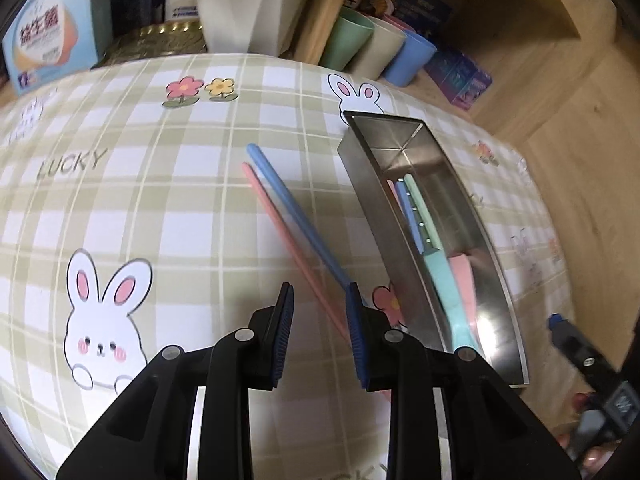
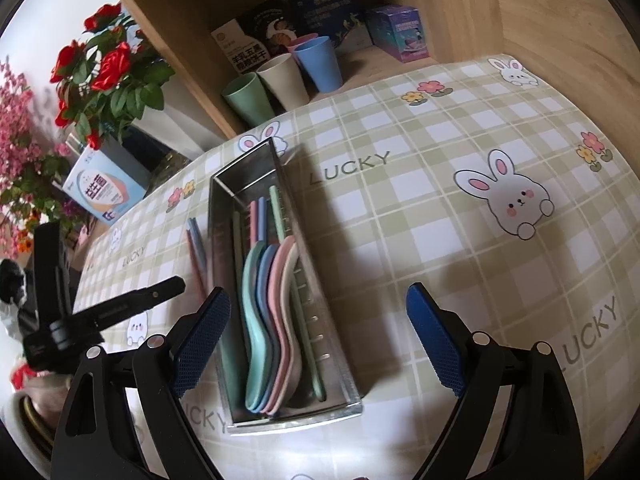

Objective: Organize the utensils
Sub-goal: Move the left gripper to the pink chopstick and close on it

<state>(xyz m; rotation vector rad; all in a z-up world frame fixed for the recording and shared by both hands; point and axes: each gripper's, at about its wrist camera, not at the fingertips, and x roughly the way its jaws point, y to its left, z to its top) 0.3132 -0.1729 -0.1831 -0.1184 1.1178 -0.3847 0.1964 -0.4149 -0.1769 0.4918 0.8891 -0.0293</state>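
A steel tray (image 2: pixel 219 240) lies on the checked tablecloth and holds several pastel spoons (image 2: pixel 264 320) and chopsticks (image 2: pixel 275 208). In the left wrist view the same tray (image 1: pixel 380 220) shows a teal spoon (image 1: pixel 440 284) inside. A blue chopstick (image 1: pixel 288 208) and a pink chopstick (image 1: pixel 272 212) lie on the cloth just left of the tray, and in the right wrist view these two chopsticks (image 2: pixel 196 248) show beside its wall. My left gripper (image 1: pixel 319 292) hovers over their near ends, open, its pads gripping nothing. My right gripper (image 2: pixel 318 294) stands wide open over the tray's near half.
Green, cream and blue cups (image 2: pixel 280 80) stand in a wooden shelf (image 2: pixel 520 8) at the back with several boxes (image 2: pixel 396 32). Red flowers (image 2: pixel 108 68) and a light blue box (image 2: pixel 100 192) stand at the table's far left. A white holder (image 1: pixel 244 4) stands behind the cloth.
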